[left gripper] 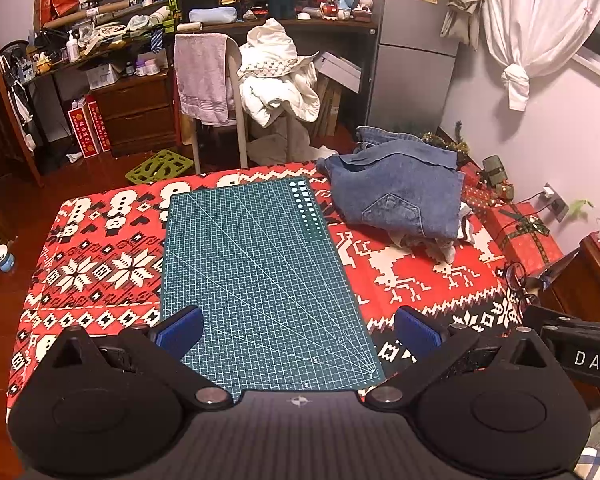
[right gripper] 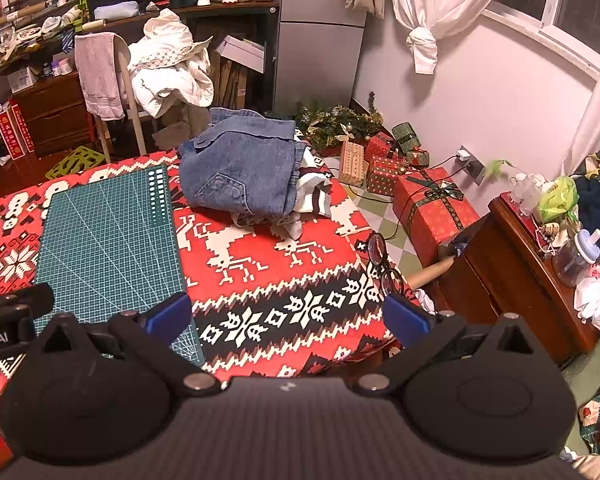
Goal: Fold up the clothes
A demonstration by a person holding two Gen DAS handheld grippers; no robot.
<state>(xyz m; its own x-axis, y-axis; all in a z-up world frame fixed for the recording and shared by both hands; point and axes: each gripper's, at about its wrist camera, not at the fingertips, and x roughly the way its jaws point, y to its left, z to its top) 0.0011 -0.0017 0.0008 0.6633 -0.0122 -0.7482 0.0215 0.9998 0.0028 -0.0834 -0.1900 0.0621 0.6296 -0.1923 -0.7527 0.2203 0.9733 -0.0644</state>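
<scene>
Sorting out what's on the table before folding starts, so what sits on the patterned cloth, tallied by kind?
Denim garments: 1, the jeans on top of the pile
Striped white garments under them: at least 1; the rest of the pile is hidden
Cutting mats: 1, green
Eyeglasses: 1 pair at the table's edge
Total: 4 visible things

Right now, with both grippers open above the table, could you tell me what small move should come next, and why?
Probably reach the right gripper forward to the denim garment, which lies crumpled beside the empty green cutting mat; both the right and the left gripper hold nothing.
</scene>
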